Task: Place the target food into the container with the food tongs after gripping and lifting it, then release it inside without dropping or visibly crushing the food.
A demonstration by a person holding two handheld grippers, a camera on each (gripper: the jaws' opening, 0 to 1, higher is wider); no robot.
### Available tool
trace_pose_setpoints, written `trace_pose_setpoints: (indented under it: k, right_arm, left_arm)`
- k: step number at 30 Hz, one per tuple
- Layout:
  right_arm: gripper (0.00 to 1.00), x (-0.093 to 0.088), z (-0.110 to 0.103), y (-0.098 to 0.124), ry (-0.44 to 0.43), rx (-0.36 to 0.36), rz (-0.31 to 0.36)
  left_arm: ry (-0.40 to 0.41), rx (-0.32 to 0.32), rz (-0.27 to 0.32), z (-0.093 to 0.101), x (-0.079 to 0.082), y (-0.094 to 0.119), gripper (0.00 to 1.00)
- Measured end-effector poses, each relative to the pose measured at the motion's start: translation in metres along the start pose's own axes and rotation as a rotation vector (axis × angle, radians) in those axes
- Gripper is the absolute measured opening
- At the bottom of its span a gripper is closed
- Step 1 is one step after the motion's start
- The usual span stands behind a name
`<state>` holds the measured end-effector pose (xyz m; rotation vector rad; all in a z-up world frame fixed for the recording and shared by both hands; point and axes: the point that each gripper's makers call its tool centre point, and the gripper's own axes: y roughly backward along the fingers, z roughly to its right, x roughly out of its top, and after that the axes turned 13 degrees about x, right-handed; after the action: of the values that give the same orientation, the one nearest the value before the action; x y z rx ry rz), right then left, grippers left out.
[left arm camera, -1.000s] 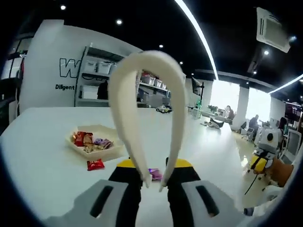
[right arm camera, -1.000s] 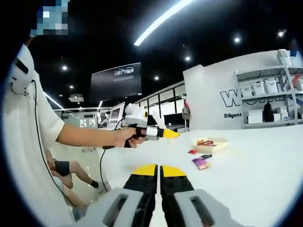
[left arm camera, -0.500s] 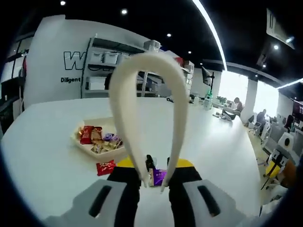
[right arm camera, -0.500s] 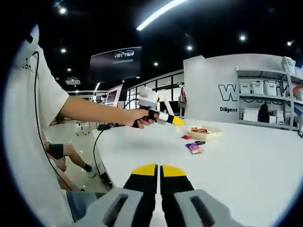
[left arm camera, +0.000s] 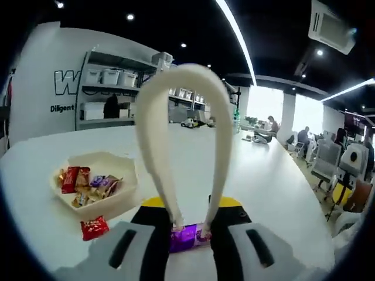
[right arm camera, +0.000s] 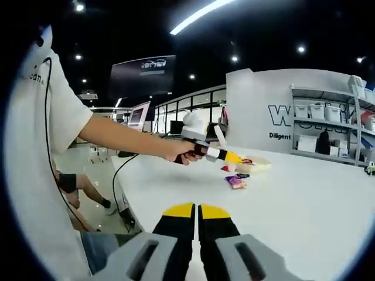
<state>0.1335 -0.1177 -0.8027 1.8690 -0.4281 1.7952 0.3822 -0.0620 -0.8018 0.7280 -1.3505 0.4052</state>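
Cream plastic tongs (left arm camera: 181,146) in my left gripper (left arm camera: 188,219) straddle purple wrapped candy (left arm camera: 186,237), beside cream tray (left arm camera: 126,196); right gripper (right arm camera: 197,213) closed, empty, over open white table (right arm camera: 304,205).

White short sleeve (right arm camera: 55,111); black-and-yellow right claw (right arm camera: 197,219).

Cream tongs (left arm camera: 181,146), purple wrapper (left arm camera: 187,237), red packet (left arm camera: 94,227).

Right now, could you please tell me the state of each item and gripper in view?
Food tongs: held by left gripper, tips straddling the purple packet.
Purple packet: flat on the table.
Container: open, holding snacks.
Red packet: on table, outside container.
Right gripper: shut, empty.
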Motion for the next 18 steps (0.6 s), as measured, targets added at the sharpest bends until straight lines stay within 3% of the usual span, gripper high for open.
trace_pose_setpoints:
  k: [2, 5, 10, 14, 16, 18]
  right_arm:
    - [0.0, 0.001, 0.0, 0.0, 0.003, -0.004, 0.001]
    - [0.0, 0.003, 0.0, -0.001, 0.0, -0.006, 0.006]
    - [0.0, 0.001, 0.001, -0.006, 0.01, -0.014, -0.013]
    - [0.0, 0.001, 0.0, -0.008, 0.011, -0.012, -0.017]
    - [0.0, 0.001, 0.0, -0.009, 0.011, -0.009, -0.018]
    - [0.0, 0.002, 0.0, -0.008, 0.013, -0.009, -0.017]
  left_arm:
    - [0.025, 0.007, 0.004, -0.005, 0.002, -0.005, 0.23]
    - [-0.005, 0.023, -0.009, -0.011, -0.001, -0.012, 0.23]
    - [0.021, 0.163, 0.02, -0.037, 0.004, -0.024, 0.23]
    - [0.028, 0.172, -0.009, -0.031, -0.004, -0.035, 0.23]
    - [-0.046, 0.219, -0.016, -0.036, -0.007, -0.038, 0.23]
    - [-0.02, 0.232, -0.011, -0.037, -0.006, -0.04, 0.23]
